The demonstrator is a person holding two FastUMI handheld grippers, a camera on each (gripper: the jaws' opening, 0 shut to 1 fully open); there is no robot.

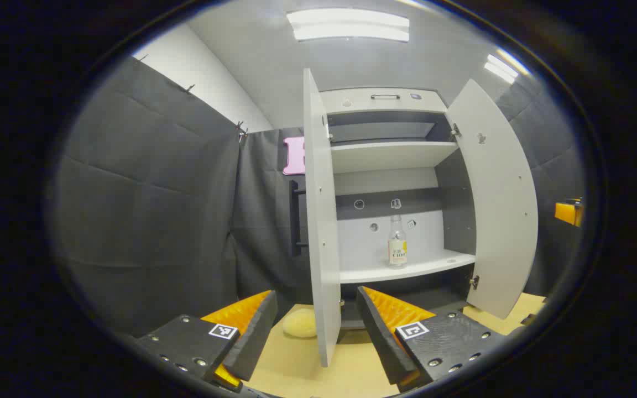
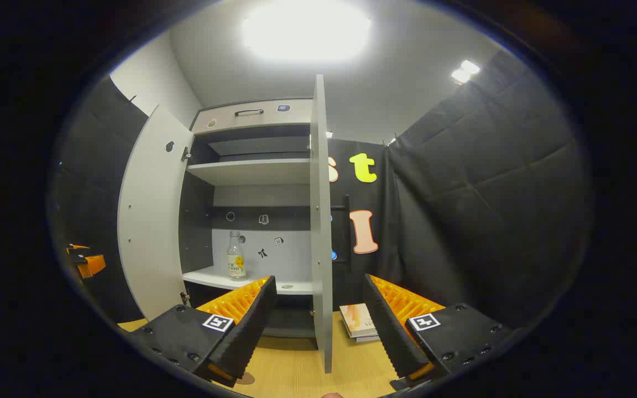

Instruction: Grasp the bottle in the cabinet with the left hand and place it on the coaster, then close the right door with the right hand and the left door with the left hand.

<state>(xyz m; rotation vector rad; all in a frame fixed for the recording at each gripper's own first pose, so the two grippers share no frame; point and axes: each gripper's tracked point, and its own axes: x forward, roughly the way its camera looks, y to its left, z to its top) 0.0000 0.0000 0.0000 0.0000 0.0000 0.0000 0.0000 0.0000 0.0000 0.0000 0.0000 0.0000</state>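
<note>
Clear glass bottle (image 1: 397, 241) stands upright on the cabinet's lower shelf (image 1: 407, 270), ahead and a little right of my left gripper (image 1: 316, 326) — jaws spread wide, empty — so I judge it nearer than the right gripper (image 2: 318, 323), likewise agape.

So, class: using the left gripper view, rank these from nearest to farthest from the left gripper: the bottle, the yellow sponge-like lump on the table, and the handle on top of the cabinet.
From the left gripper, whose fingers are spread:
1. Yellow lump, on the table just ahead, left of the open door's edge.
2. Bottle, upright on the cabinet's lower shelf, ahead and right.
3. Handle, high on the cabinet's top panel.
</note>
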